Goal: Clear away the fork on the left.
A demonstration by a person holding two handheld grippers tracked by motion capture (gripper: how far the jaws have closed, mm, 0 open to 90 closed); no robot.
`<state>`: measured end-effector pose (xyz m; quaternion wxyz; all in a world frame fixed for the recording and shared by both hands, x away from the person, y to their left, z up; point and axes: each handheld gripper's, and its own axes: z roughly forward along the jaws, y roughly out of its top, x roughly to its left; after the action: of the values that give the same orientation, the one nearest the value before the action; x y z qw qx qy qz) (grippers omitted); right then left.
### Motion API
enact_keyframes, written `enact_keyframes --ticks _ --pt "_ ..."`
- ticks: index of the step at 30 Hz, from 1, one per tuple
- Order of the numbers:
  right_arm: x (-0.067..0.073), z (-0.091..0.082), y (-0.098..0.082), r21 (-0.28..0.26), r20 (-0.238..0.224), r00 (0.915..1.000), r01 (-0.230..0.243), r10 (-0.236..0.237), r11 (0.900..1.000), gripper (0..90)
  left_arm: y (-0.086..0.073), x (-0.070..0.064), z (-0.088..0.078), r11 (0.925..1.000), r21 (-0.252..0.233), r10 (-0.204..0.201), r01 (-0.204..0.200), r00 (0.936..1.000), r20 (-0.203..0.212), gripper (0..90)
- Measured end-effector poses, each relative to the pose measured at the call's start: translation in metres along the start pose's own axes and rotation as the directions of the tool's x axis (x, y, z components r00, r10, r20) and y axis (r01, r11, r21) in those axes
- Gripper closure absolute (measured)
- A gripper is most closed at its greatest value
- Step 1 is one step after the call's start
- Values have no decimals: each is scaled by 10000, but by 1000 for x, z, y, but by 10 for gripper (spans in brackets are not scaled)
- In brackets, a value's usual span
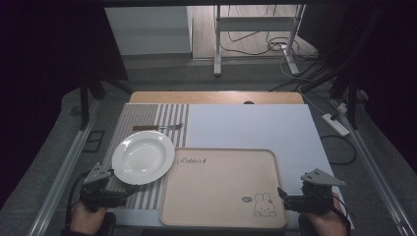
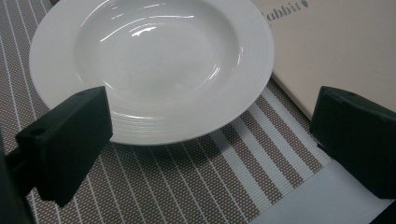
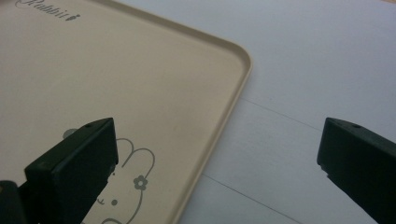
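A white deep plate (image 1: 143, 157) (image 2: 149, 65) rests on a striped brown placemat (image 1: 133, 123) (image 2: 187, 182) at the left. To its right lies a beige tray (image 1: 221, 189) (image 2: 336, 42) (image 3: 93, 79) printed with a rabbit and the word "Rabbit". A fork (image 1: 156, 127) lies on the placemat behind the plate. My left gripper (image 1: 129, 190) (image 2: 210, 140) stands open just short of the plate's near rim, nothing between its jaws. My right gripper (image 1: 282, 194) (image 3: 217, 158) is open over the tray's near right edge, holding nothing.
A white sheet (image 1: 255, 128) (image 3: 317, 70) covers the table under the tray and placemat. A wooden table edge (image 1: 216, 97) shows at the back. Beyond it are a metal stand (image 1: 255, 29) and cables on the floor, with a power strip (image 1: 335, 124) at the right.
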<state>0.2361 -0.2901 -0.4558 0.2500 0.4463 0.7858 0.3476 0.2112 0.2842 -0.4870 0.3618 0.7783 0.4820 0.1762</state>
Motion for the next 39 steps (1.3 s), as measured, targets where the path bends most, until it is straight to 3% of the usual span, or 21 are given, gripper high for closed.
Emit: enact_keyframes --ticks 18,24,28,33,39 --pt "0 1 0 86 -105 9999 34 -33 10000 0 1 4 1 9997 91 -208 204 9989 430 0" --pt "0 1 0 108 -105 9999 73 -72 9999 0 2 4 3 9997 222 -65 51 9979 641 0" --pt "0 1 0 161 -77 9999 97 -96 9998 0 4 4 3 9999 -106 -49 59 9956 940 0" --pt "1 2 0 194 -67 9999 101 -100 9998 0 9 6 8 10000 -46 56 -51 9935 1137 0" --pt "1 2 0 230 -71 9999 122 -121 9997 0 14 7 14 9997 -26 257 -256 9928 1167 0"
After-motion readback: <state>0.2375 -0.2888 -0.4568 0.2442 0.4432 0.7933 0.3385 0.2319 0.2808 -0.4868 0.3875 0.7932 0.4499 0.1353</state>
